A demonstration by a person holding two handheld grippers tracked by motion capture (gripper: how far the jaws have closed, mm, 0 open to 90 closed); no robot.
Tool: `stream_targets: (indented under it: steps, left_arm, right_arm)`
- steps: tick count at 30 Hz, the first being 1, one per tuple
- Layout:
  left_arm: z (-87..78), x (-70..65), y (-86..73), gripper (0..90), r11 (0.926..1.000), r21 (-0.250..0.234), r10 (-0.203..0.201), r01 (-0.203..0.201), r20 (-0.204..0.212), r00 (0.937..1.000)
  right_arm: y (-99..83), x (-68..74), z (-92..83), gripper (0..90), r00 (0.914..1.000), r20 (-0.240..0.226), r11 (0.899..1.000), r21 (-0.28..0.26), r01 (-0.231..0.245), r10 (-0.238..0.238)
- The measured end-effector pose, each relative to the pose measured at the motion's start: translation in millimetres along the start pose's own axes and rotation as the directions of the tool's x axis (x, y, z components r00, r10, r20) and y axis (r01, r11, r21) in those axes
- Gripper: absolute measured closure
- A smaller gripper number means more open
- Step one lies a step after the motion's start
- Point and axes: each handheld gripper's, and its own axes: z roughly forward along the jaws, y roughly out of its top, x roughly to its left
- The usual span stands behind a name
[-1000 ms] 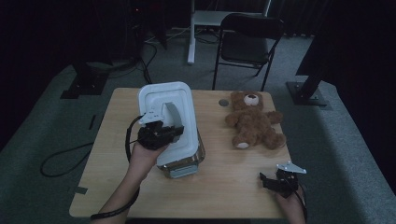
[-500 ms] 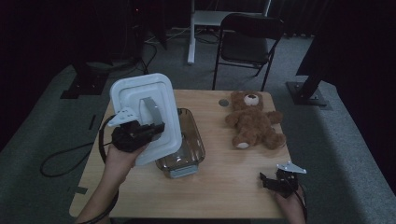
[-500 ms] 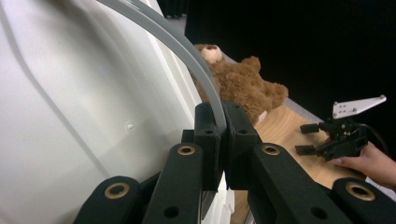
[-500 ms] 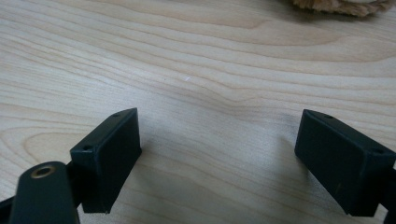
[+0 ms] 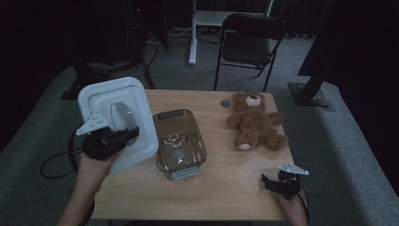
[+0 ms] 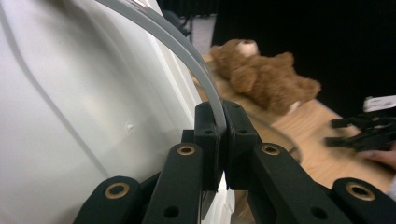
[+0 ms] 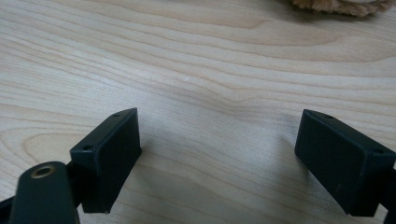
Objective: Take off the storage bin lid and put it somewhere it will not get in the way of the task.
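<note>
Lid (image 5: 117,120) now off box (image 5: 179,143), swung left and tilted up, clear of rim, hanging over table's (image 5: 226,188) left edge. Left gripper (image 5: 123,135) pinching lid's grey handle (image 6: 187,51), jaws pressed tight on it. Box open, uncovered, mid-table, something pale inside. Right gripper (image 5: 270,181) spread wide, empty, resting low at near right corner. Bear (image 5: 256,122) lying right of box, untouched. Likely next: lid set down, bear into box.
</note>
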Motion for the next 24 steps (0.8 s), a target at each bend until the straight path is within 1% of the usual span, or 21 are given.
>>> stream_targets:
  steps: [4,6,8,10,11,14,18,20,21,23,24]
  left_arm:
    - [-5.3,9.1,-10.5,86.9,0.9997,0.023,-0.01,0.011,-0.011,0.9999]
    - [-7.6,14.3,-16.8,86.9,0.9993,0.029,-0.023,0.024,-0.016,0.9996]
    - [-7.7,20.5,-24.4,86.9,0.9984,0.039,-0.039,0.04,-0.03,0.9988]
    - [-6.0,26.4,-31.6,86.9,0.9968,0.047,-0.063,0.064,-0.019,0.9978]
    - [-4.4,29.9,-36.1,86.9,0.9956,0.053,-0.078,0.078,-0.005,0.997]
    - [0.8,35.7,-45.7,86.8,0.993,0.073,-0.093,0.093,-0.005,0.9957]
    - [10.2,46.8,-60.2,86.8,0.9879,0.09,-0.129,0.126,0.024,0.9914]
    - [16.5,53.8,-67.9,86.7,0.9824,0.113,-0.152,0.148,0.022,0.9882]
    - [18.3,56.2,-70.5,86.8,0.9813,0.117,-0.156,0.153,0.021,0.9875]
    - [22.4,61.9,-76.6,86.8,0.9763,0.131,-0.176,0.172,0.017,0.9843]
    - [24.0,64.6,-79.6,86.7,0.9744,0.132,-0.186,0.182,0.024,0.9822]
  right_arm:
    - [0.0,0.0,-0.1,13.4,1.0,0.0,1.0,0.001,-0.001,0.001]
    - [0.0,0.1,-0.1,13.4,1.0,0.0,1.0,0.001,-0.002,0.002]
    - [0.0,0.1,0.0,13.4,1.0,0.0,1.0,0.0,-0.002,0.002]
    - [0.3,0.2,0.3,13.4,1.0,0.004,1.0,0.0,-0.005,0.005]
    - [0.4,0.2,0.4,13.4,1.0,0.004,1.0,0.0,-0.004,0.004]
    - [0.4,0.2,0.5,13.4,1.0,0.004,1.0,0.0,-0.004,0.004]
    - [0.4,0.5,0.4,13.3,1.0,0.001,1.0,0.0,-0.001,0.001]
    - [0.4,0.4,0.4,13.3,1.0,0.001,1.0,0.0,-0.001,0.001]
    - [0.5,0.4,0.4,13.3,1.0,0.0,1.0,0.001,-0.001,0.001]
    - [0.4,0.4,0.4,13.3,1.0,0.001,1.0,0.001,-0.001,0.001]
    - [0.4,0.4,0.4,13.3,1.0,0.001,1.0,0.001,-0.001,0.001]
